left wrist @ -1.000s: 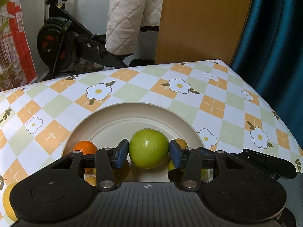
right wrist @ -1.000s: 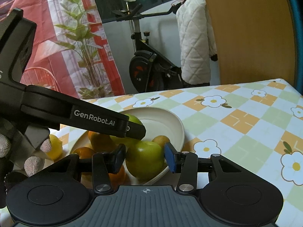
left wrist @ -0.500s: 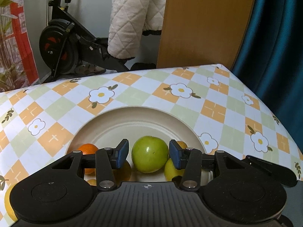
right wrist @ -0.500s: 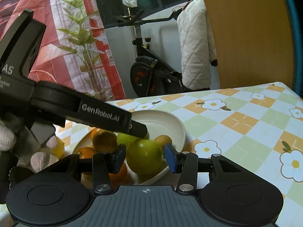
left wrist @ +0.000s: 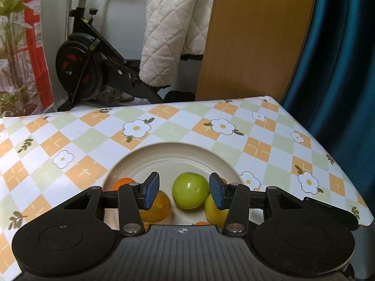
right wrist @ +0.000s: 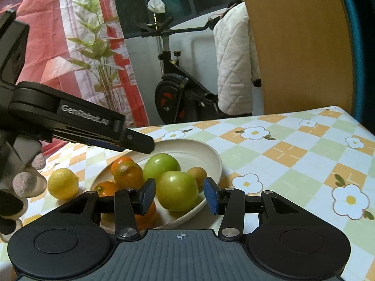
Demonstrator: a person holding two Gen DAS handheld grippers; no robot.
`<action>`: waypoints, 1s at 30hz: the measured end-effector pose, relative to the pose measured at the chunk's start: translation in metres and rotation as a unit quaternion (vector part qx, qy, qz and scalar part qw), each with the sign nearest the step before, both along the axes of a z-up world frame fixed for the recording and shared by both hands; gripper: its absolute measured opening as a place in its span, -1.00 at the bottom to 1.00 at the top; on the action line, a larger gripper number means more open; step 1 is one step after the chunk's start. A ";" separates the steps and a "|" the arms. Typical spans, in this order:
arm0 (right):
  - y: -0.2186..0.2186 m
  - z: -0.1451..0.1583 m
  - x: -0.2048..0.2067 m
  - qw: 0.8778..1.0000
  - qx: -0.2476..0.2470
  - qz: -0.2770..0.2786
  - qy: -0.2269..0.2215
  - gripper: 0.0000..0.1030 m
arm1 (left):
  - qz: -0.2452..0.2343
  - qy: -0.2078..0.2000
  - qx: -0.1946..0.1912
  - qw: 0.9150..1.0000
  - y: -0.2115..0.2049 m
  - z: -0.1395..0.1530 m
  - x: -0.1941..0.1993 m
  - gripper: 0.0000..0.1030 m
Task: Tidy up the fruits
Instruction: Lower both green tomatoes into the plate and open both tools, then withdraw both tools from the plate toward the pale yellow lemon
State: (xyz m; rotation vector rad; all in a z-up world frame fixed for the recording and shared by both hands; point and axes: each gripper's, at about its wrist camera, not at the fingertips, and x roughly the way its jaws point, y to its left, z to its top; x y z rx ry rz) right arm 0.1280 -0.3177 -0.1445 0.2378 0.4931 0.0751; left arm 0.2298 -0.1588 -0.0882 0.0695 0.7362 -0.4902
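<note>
The left gripper [left wrist: 185, 193] hangs above the plate [left wrist: 168, 151], jaws apart and gripping nothing; a green apple [left wrist: 190, 190] sits below the gap. The right gripper [right wrist: 179, 195] has its jaws apart too, either side of a second green apple [right wrist: 177, 194] without touching it. Oranges [right wrist: 126, 172] lie at nine o'clock of it, inside the plate. A lemon [right wrist: 62, 183] rests on the counter [right wrist: 293, 154], further toward nine o'clock, outside the rim. Placing looks done for now; next likely comes fetching that lemon, lowering around it and closing gently.

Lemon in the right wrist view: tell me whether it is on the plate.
No, the lemon lies on the tablecloth, left of the plate and outside its rim.
</note>
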 end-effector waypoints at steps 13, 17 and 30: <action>0.056 0.020 -0.022 0.998 -0.001 0.055 0.023 -0.17 | 0.053 -0.007 -0.026 0.998 0.079 0.015 -0.047 -0.04; 0.075 0.025 -0.027 0.997 0.003 0.071 0.034 -0.17 | 0.072 0.001 -0.046 0.996 0.107 0.013 -0.057 -0.04; 0.114 0.038 -0.038 0.994 -0.017 0.093 0.061 -0.10 | 0.074 0.013 -0.067 0.995 0.140 0.000 -0.083 -0.04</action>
